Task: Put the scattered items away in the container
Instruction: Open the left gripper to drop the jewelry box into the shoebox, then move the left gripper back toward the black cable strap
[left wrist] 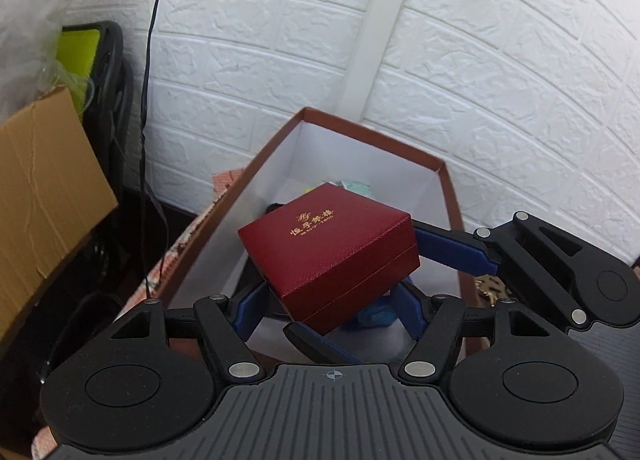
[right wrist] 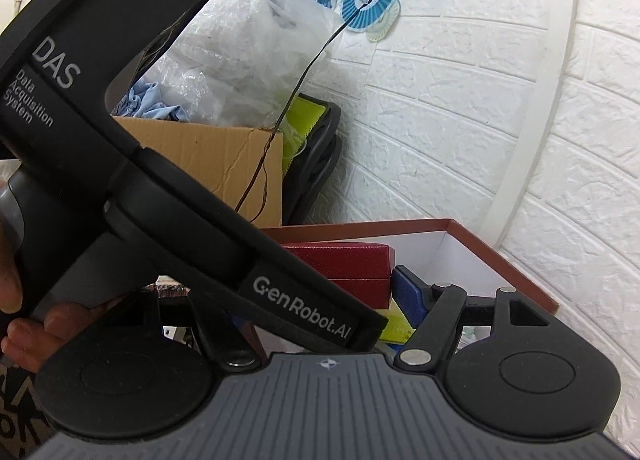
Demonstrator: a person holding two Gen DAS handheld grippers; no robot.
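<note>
A dark red gift box with gold lettering (left wrist: 328, 252) hangs tilted above the brown-rimmed, white-lined container (left wrist: 372, 135). My left gripper (left wrist: 330, 306) has blue pads on both lower sides of it. My right gripper (left wrist: 376, 292) reaches in from the right, one blue finger (left wrist: 456, 252) against the box's right side and one under it. In the right wrist view the red box (right wrist: 348, 266) sits over the container (right wrist: 472, 256), beside my right blue finger (right wrist: 408, 296); the left gripper's black body (right wrist: 200, 199) hides the other finger. Small items lie inside the container.
A cardboard carton (left wrist: 44, 195) and a black and yellow-green case (left wrist: 100, 71) stand to the left. A black cable (left wrist: 150, 59) hangs down the white brick wall. Plastic bags (right wrist: 248, 47) top the carton. A patterned cloth covers the table.
</note>
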